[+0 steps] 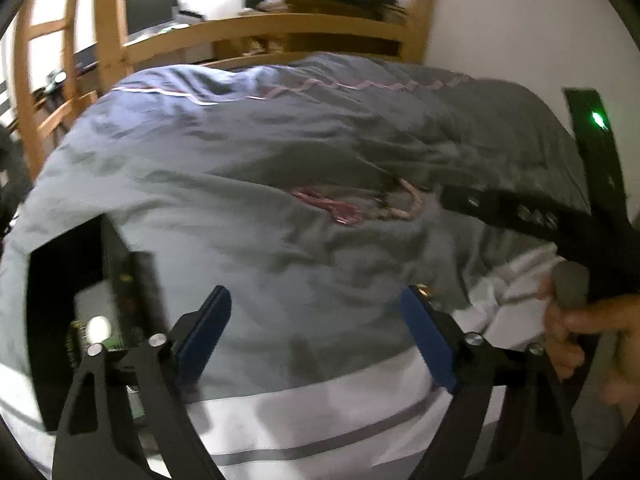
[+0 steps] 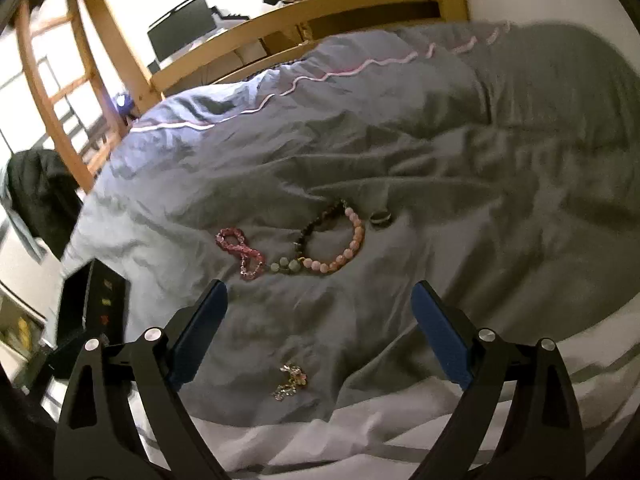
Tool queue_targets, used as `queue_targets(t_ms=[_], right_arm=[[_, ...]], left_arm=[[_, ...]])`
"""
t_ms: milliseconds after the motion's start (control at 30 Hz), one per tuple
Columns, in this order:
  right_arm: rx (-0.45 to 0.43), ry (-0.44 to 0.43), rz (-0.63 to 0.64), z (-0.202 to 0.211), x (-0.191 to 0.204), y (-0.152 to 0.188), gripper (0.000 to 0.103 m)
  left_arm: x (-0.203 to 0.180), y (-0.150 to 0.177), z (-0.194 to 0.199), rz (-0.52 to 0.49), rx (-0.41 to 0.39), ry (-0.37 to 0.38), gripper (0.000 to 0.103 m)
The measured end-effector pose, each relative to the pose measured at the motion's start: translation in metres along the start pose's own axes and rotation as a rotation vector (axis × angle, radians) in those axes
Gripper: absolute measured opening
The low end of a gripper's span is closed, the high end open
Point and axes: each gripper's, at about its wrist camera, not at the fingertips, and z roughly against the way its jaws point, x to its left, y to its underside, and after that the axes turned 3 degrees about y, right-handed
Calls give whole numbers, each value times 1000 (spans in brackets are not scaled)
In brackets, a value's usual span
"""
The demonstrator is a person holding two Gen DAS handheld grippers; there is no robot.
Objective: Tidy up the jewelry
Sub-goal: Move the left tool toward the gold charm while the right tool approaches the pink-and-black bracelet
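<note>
Jewelry lies on a grey duvet (image 2: 400,152). In the right wrist view I see a red bead bracelet (image 2: 239,249) twisted into a figure eight, a pink and dark bead bracelet (image 2: 340,240), a ring (image 2: 379,217), and a small gold piece (image 2: 289,381) between the fingers. My right gripper (image 2: 318,292) is open and empty above the duvet, near the gold piece. My left gripper (image 1: 316,296) is open and empty; the red bracelet (image 1: 328,204) shows blurred ahead of it. An open black jewelry box (image 1: 68,320) sits at its left. The right gripper's body (image 1: 560,216) crosses the left wrist view.
A wooden bed frame (image 2: 280,24) and ladder (image 2: 52,80) stand behind the bed. A white wall (image 1: 520,20) is on the right. A white striped sheet (image 1: 320,432) lies at the near edge. The black box also shows at left in the right wrist view (image 2: 96,312).
</note>
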Motion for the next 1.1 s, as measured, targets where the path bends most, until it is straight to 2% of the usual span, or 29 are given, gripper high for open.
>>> queue_targets(t_ms=[33,167,267,367,567,733,767,867,1100], right_arm=[[3,-6,-10,-3,-2,1,89],[20,-38,-14,-18,-5,0,73],[12,-53,-12,-24,-9,-8,67],[6,-57,-8,-33,-13,-18,63],[44,-74,-48,-57,-23,-26,63],[71,-77,-58,-72,-25,-25,63],[77,-80,-64,-76,-26,-26,62],[91,-75,-69,-83,-27,-27,51],[107,-53,-79,-92,-30,-23,25]], left_arm=[[-5,1,-4,-10,4,24,83],[-15,5,-27,-40,42,130,66],[-21,7,-40,-66,60,159,65],[-29,7,-54,-84,74,230,65],[-43,9,-79,-108,121,340,65],[-50,8,-90,-126,131,349,64],[-50,7,-91,-127,132,348,60],[-53,4,-101,-131,153,342,46],[-53,3,-106,-129,177,309,20]])
